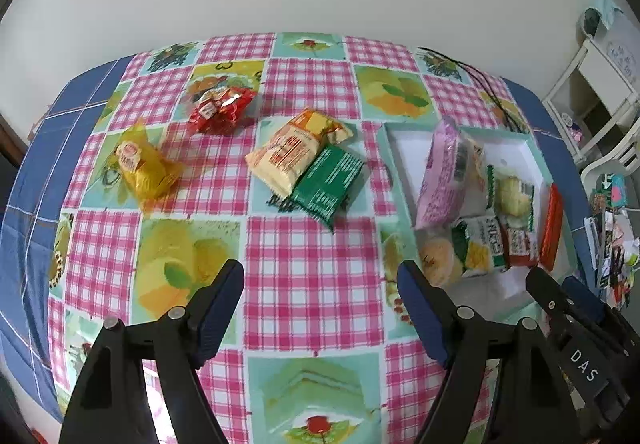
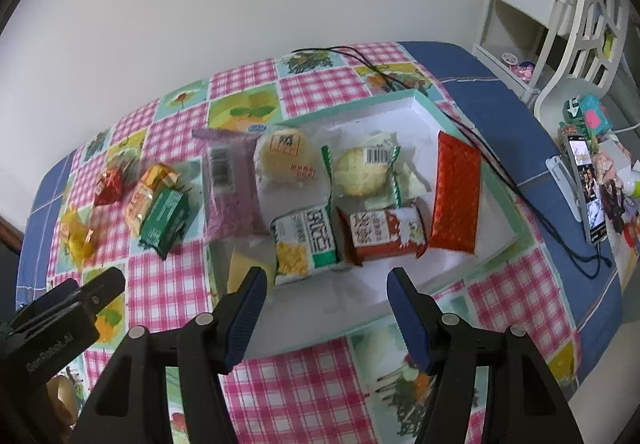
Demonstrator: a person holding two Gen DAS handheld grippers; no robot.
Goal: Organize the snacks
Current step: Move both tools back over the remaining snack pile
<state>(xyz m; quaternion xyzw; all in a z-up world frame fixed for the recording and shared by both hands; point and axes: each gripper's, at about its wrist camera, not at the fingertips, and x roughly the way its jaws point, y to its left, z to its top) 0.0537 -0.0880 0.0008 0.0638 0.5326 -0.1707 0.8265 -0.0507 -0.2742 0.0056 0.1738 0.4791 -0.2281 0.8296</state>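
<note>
4 snacks (image 1: pixel 304 160) out, 7 in tray (image 2: pixel 424 104).

Both cams sit on the grippers, looking fwd along the fingers and steeply down at the table from above, fairly close.

Left wrist view: faces the checked tablecloth (image 1: pixel 312 264), w/ the white tray (image 1: pixel 404 148) off to its right and the right gripper (image 1: pixel 568 308) at the lower right edge.

Right wrist view: sits over the tray (image 2: pixel 448 124), w/ the left gripper (image 2: pixel 72 308) at lower left.

Shared: tray w/ its packets, the green packet (image 1: pixel 328 182) (image 2: pixel 165 222), cloth, rear wall, white shelf unit (image 1: pixel 592 84) (image 2: pixel 520 4).
</note>
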